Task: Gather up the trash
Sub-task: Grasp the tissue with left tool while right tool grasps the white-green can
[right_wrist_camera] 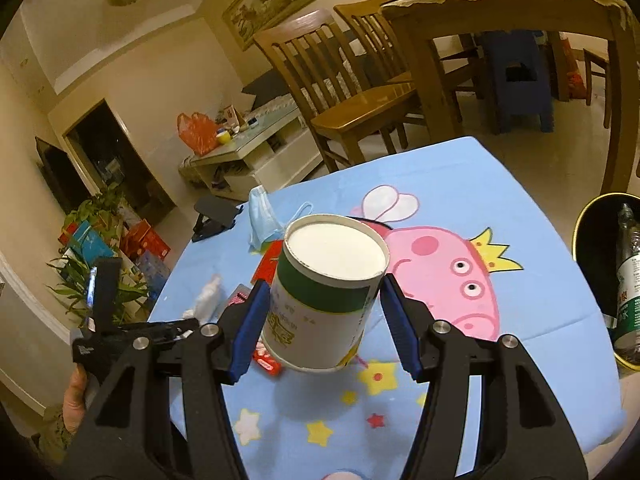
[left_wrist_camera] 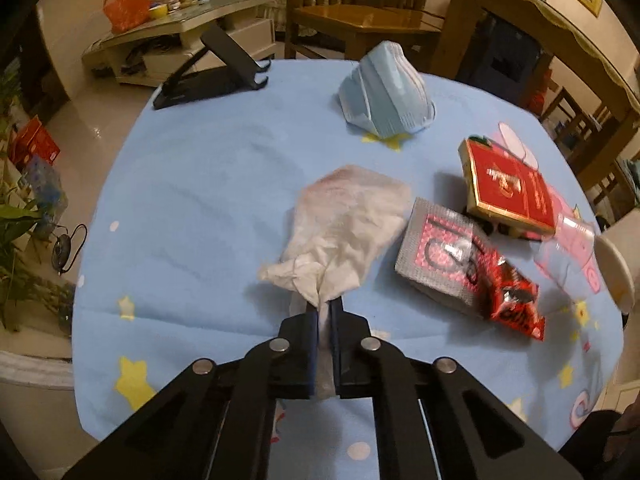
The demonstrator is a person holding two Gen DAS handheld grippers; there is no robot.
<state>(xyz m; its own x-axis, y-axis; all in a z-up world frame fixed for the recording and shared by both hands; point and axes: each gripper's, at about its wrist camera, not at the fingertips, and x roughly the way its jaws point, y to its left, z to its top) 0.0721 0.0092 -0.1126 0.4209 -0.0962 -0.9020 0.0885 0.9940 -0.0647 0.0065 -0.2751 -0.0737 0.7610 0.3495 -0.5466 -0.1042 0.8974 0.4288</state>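
My left gripper (left_wrist_camera: 325, 304) is shut on a crumpled white tissue (left_wrist_camera: 344, 224), which hangs forward over the blue tablecloth (left_wrist_camera: 192, 200). On the cloth lie a blue face mask (left_wrist_camera: 384, 92), a red box (left_wrist_camera: 508, 188) and a silver and red snack wrapper (left_wrist_camera: 460, 260). My right gripper (right_wrist_camera: 320, 300) is shut on a white and green paper cup (right_wrist_camera: 324, 292), held tilted above the table; the pads (right_wrist_camera: 252, 320) press its sides. The tissue (right_wrist_camera: 208, 296) and the mask (right_wrist_camera: 260, 216) also show there.
A black folding stand (left_wrist_camera: 212, 72) sits at the table's far left. A black bin (right_wrist_camera: 608, 280) with a bottle inside stands to the right of the table. Wooden chairs (right_wrist_camera: 340, 92) and a dining table (right_wrist_camera: 500, 12) are behind. Plants and boxes stand on the floor left.
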